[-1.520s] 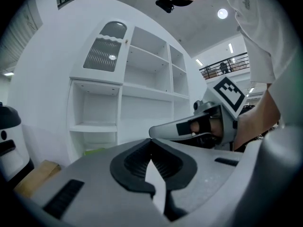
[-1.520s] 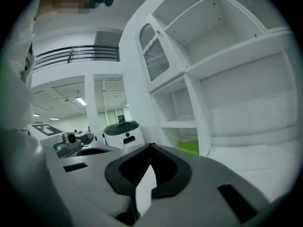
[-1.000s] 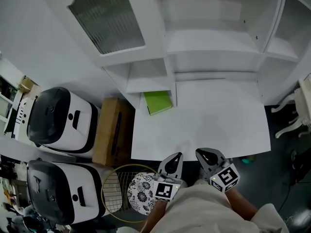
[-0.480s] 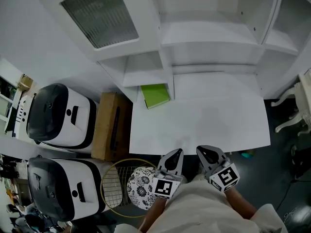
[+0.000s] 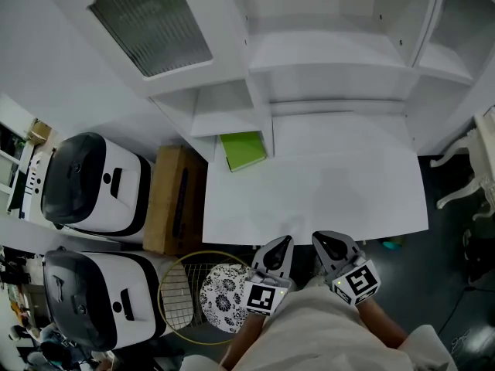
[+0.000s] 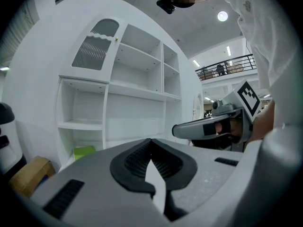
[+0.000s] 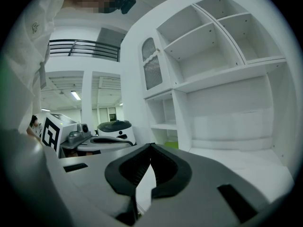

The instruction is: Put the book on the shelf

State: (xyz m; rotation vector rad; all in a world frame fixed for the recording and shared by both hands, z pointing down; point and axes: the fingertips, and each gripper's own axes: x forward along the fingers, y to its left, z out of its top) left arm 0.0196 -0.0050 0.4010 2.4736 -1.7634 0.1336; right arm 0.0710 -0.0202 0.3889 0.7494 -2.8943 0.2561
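A green book (image 5: 243, 150) lies flat on the white desk top (image 5: 325, 192), half under the low left compartment of the white shelf unit (image 5: 309, 60). It shows as a green patch (image 6: 84, 151) in the left gripper view and a sliver (image 7: 171, 145) in the right gripper view. Both grippers hover side by side just off the desk's near edge, far from the book. My left gripper (image 5: 282, 243) is shut with nothing in it. My right gripper (image 5: 319, 243) is shut and empty too.
Left of the desk stand a brown cardboard box (image 5: 175, 199) and two white-and-black machines (image 5: 93, 188). A wire basket (image 5: 182, 296) and a patterned round thing (image 5: 220, 300) sit below my left gripper. A white chair (image 5: 472, 184) stands at the right.
The view has shifted slightly, so the desk and book sit a little further left and up. Both grippers keep their places and stay shut.
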